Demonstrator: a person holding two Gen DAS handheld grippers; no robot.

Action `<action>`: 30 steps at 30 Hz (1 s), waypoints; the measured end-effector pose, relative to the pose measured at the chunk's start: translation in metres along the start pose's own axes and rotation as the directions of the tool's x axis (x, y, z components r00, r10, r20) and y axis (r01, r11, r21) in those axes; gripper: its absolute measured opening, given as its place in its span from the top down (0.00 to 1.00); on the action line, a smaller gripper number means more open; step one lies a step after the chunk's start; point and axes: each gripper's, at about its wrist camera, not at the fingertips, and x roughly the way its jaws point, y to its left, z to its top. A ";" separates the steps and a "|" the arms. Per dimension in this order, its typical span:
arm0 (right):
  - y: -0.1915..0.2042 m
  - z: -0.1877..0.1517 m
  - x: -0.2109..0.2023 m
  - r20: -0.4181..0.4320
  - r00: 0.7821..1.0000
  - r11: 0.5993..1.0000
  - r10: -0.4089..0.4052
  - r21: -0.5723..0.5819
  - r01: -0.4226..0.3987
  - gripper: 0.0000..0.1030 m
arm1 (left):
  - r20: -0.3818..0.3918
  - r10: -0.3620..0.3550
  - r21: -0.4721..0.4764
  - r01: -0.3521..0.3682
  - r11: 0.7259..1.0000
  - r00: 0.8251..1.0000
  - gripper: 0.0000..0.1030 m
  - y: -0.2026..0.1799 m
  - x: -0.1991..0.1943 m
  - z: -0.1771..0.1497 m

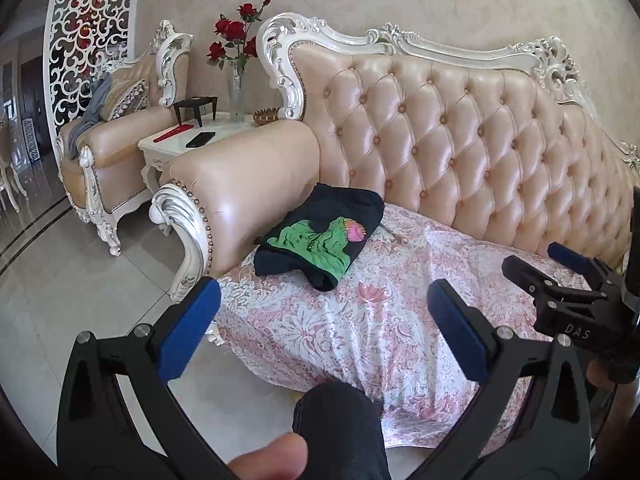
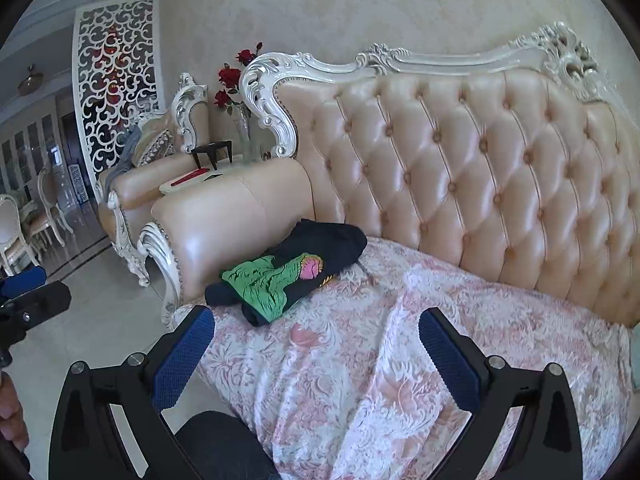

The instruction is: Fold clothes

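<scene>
A folded black garment [image 1: 320, 236] [image 2: 288, 280] with a green dinosaur print lies on the sofa seat against the left armrest. My left gripper [image 1: 324, 316] is open, held back from the seat's front edge, nothing between its blue pads [image 1: 188, 328]. My right gripper [image 2: 316, 348] is open too, hovering over the pink floral cover and short of the garment, with nothing in it. The right gripper [image 1: 576, 280] shows at the right edge of the left wrist view. The left gripper [image 2: 28, 292] shows at the left edge of the right wrist view.
A pink floral cover [image 1: 360, 320] drapes the seat of a tufted peach sofa [image 1: 460, 140]. Left of the armrest [image 1: 240, 184] stands a white side table [image 1: 184, 144] with a vase of roses [image 1: 236, 52], a phone and a red item. An armchair [image 1: 116, 128] stands farther left. A dark-trousered knee [image 1: 340, 424] is below.
</scene>
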 end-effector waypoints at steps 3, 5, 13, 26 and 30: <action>0.004 0.001 0.002 -0.005 1.000 1.000 -0.001 -0.009 0.001 0.00 | -0.003 0.005 0.004 -0.005 1.000 1.000 0.00 0.001 0.005 0.000; 0.005 0.001 0.004 -0.006 1.000 1.000 0.003 -0.010 -0.004 0.00 | -0.007 0.004 -0.007 -0.004 1.000 1.000 0.00 0.004 0.008 0.000; 0.015 0.008 0.009 -0.007 1.000 0.999 0.006 -0.044 -0.006 0.00 | -0.014 0.002 -0.019 -0.002 1.000 1.000 0.00 0.006 0.012 0.004; 0.016 0.012 0.009 -0.023 0.999 0.998 0.042 -0.052 -0.043 0.00 | -0.022 0.026 -0.005 -0.026 1.000 0.999 0.00 0.000 0.014 0.004; 0.016 0.011 0.010 -0.027 0.998 0.997 0.050 -0.051 -0.051 0.00 | -0.016 0.043 -0.003 -0.043 0.999 0.999 0.00 -0.001 0.013 0.004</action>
